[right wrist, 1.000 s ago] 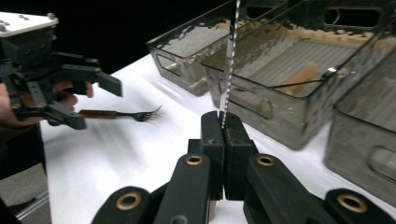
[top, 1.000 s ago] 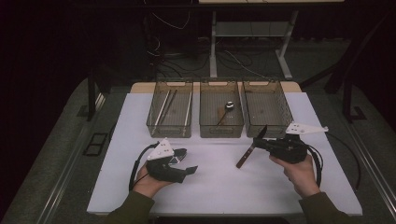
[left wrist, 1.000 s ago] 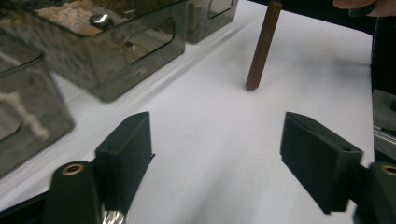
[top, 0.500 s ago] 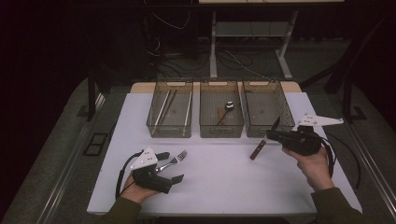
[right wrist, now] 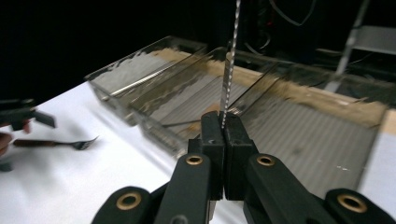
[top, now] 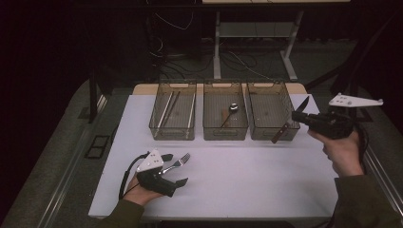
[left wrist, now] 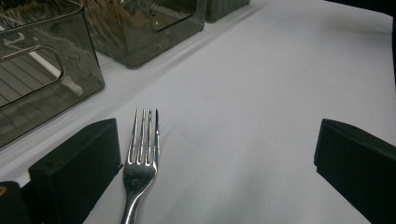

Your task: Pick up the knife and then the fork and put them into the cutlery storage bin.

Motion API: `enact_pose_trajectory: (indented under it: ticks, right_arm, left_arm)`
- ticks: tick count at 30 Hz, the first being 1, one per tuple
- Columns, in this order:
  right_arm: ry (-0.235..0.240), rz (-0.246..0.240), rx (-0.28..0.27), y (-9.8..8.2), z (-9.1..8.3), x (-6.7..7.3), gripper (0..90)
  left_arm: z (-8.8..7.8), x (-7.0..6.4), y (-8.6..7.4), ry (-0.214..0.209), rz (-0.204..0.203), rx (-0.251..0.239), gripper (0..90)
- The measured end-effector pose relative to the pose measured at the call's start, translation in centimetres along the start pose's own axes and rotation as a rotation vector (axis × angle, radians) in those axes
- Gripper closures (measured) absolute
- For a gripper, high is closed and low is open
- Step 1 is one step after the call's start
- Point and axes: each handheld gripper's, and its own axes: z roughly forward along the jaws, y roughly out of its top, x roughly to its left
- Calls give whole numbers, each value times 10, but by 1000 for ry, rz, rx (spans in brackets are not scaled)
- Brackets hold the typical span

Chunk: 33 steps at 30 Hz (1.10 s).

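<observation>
At the lower left of the high view, the left gripper rests with jaws wide apart, having just been opening; the fork lies between them, untouched, silver tines toward the bins. It should be approached squarely before closing. At the right, the right gripper is clamped on the knife, slim blade up, handle down, which should be lowered steadily into the right-hand bin.
</observation>
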Motion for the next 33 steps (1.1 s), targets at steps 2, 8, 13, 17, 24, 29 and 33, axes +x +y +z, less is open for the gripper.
enact_pose_trajectory:
  ticks: [2, 8, 13, 17, 24, 29, 33]
  right_arm:
    - [-24, -9, -5, 10, -3, -5, 897]
    - [-111, -23, 2, 32, -5, -20, 897]
    - [-181, -25, 50, 42, 8, -37, 897]
    - [-216, -24, 113, 42, 23, -47, 897]
    - [-235, -36, 247, 33, 51, -57, 897]
    - [-239, -46, 322, 27, 61, -63, 897]
    - [-243, -35, 374, 23, 65, -67, 897]
  left_arm:
    - [0, 0, 0, -5, -13, 7, 0]
    - [1, -1, 0, -4, -14, 5, 0]
    - [1, -2, 1, -7, -4, 14, 0]
    - [0, -2, 1, -7, -7, 11, 0]
    - [1, -3, 1, -14, 0, 21, 0]
    - [1, -3, 1, -17, -3, 20, 0]
    - [2, -3, 1, -25, -3, 26, 0]
